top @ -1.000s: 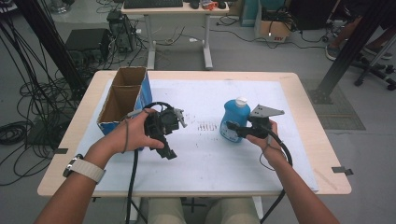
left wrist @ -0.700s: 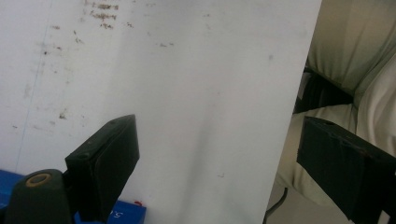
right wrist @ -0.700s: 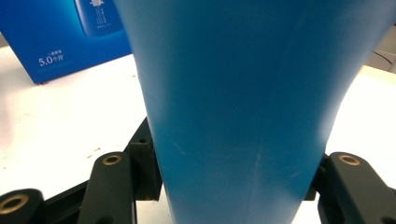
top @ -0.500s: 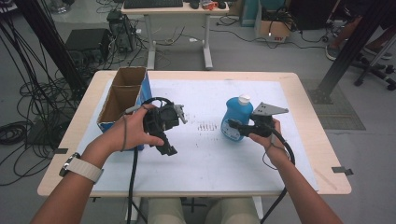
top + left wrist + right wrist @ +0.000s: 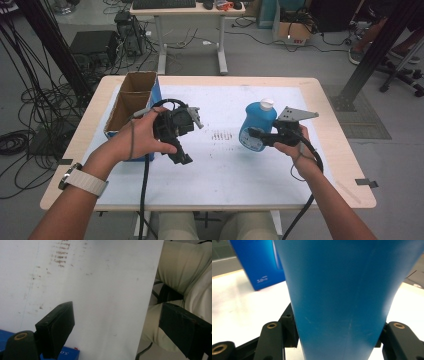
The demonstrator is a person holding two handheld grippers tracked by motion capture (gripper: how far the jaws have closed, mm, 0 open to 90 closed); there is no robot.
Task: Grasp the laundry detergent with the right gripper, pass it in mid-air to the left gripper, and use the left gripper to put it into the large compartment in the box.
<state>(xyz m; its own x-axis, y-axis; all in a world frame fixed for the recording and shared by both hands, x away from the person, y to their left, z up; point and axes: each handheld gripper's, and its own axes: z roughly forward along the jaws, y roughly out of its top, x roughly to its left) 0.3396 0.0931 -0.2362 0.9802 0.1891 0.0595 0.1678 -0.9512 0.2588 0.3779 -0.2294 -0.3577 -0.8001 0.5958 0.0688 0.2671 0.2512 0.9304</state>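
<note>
A big white table (image 5: 220,170) takes up the middle of the high view. A cardboard box (image 5: 131,102) with a blue side sits at its left. Right of the middle stands a blue bottle (image 5: 256,125) with a white cap. The right gripper (image 5: 260,136) squeezes the bottle between its two jaws, low on its body. The left gripper (image 5: 182,159), left of the middle, is wide open and holds nothing.
</note>
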